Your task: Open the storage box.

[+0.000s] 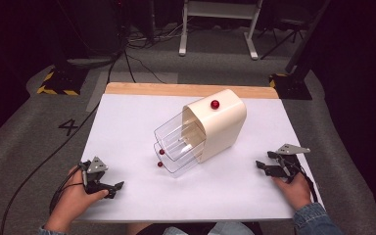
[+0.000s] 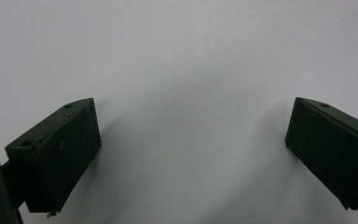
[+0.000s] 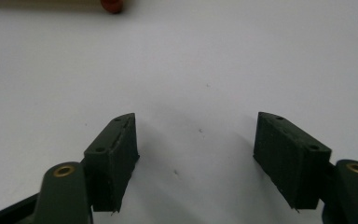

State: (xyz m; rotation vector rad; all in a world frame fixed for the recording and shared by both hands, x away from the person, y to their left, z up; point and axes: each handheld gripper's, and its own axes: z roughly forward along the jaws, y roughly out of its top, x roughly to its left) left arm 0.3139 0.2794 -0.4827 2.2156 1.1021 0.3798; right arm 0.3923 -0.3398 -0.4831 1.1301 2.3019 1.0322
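A white desk (image 1: 127, 196) carries a cream drawer cabinet (image 1: 220, 125) at centre, lying tipped w/ both clear drawers (image 1: 178, 142) pulled out toward the person; red knobs (image 1: 160, 157) mark the drawer fronts, another sits on the cabinet's top face. Left gripper (image 1: 113, 188) and right gripper (image 1: 262, 166) rest near the desk's front corners, well apart from the cabinet, fingers spread wide & holding nothing. Judged as the approach stage: nothing gripped yet. Next move likely calls for one gripper to reach in to a drawer front, the other to steady the cabinet body.
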